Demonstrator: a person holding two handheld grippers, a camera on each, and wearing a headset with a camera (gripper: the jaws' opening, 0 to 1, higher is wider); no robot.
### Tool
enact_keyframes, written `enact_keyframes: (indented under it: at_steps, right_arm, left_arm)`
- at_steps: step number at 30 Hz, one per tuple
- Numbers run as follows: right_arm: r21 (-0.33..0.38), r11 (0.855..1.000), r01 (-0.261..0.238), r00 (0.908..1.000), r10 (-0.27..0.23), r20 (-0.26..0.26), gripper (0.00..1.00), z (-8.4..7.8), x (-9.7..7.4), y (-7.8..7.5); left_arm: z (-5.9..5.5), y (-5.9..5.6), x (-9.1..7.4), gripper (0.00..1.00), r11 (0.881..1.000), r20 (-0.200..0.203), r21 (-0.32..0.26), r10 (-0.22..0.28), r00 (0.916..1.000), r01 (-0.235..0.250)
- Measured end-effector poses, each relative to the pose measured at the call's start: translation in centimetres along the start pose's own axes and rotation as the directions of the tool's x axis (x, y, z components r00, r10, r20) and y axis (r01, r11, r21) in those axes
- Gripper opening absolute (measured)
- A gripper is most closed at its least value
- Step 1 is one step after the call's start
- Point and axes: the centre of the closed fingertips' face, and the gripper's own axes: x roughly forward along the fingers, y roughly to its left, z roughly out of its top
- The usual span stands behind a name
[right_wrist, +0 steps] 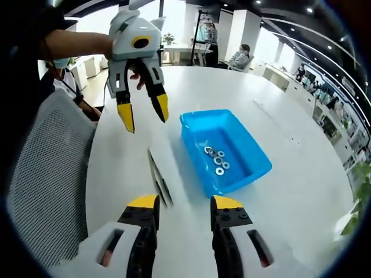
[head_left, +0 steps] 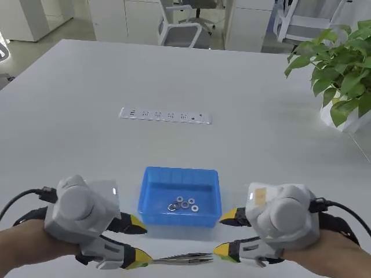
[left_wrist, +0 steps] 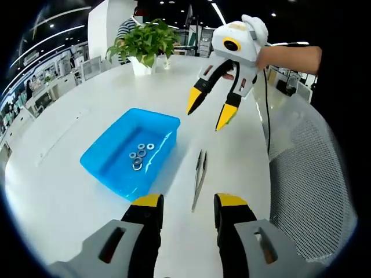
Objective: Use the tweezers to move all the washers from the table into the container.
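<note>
A blue container (head_left: 180, 194) (left_wrist: 128, 152) (right_wrist: 225, 149) stands on the white table with several washers (head_left: 184, 204) (left_wrist: 139, 155) (right_wrist: 215, 159) lying in it. Metal tweezers (head_left: 182, 258) (left_wrist: 199, 177) (right_wrist: 157, 183) lie flat on the table between the container and the table's near edge, untouched. My left gripper (head_left: 137, 241) (left_wrist: 186, 202) (right_wrist: 142, 113) is open at the tweezers' left end. My right gripper (head_left: 226, 233) (right_wrist: 178, 204) (left_wrist: 212, 109) is open at their right end. The two face each other, both empty.
A white power strip (head_left: 165, 115) lies mid-table beyond the container. A potted plant (head_left: 340, 72) (left_wrist: 142, 46) stands at the far right edge. A mesh chair (left_wrist: 316, 174) (right_wrist: 43, 179) sits at the near edge. People and desks are in the background.
</note>
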Motion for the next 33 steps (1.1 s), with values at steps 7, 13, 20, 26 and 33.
enact_keyframes:
  at_steps: [7,13,20,26,33]
  right_arm:
    - [0.088,0.993,0.076,0.9932,-0.083,0.081,0.46,-0.1,-2.2,-1.5]
    - [0.158,0.979,0.127,0.9802,-0.148,0.131,0.60,-1.1,-3.9,-2.1]
    - [0.209,0.968,0.139,0.9735,-0.172,0.151,0.75,-2.5,-4.8,-1.9]
    - [0.232,0.962,0.143,0.9707,-0.182,0.156,0.88,-3.2,-5.0,-1.6]
    - [0.240,0.960,0.145,0.9691,-0.187,0.161,0.97,-3.0,-5.0,-1.4]
  left_arm:
    - [1.8,0.7,-1.4,0.56,0.997,0.097,-0.034,0.074,0.9925,-0.071]
    - [3.3,1.1,-2.4,0.68,0.988,0.205,-0.087,0.139,0.9688,-0.124]
    - [2.7,1.0,-2.6,0.85,0.981,0.208,-0.106,0.179,0.9615,-0.160]
    - [2.6,0.4,-2.6,0.96,0.982,0.195,-0.086,0.183,0.9635,-0.169]
    - [1.5,0.0,-2.5,0.99,0.980,0.152,-0.084,0.191,0.9699,-0.180]
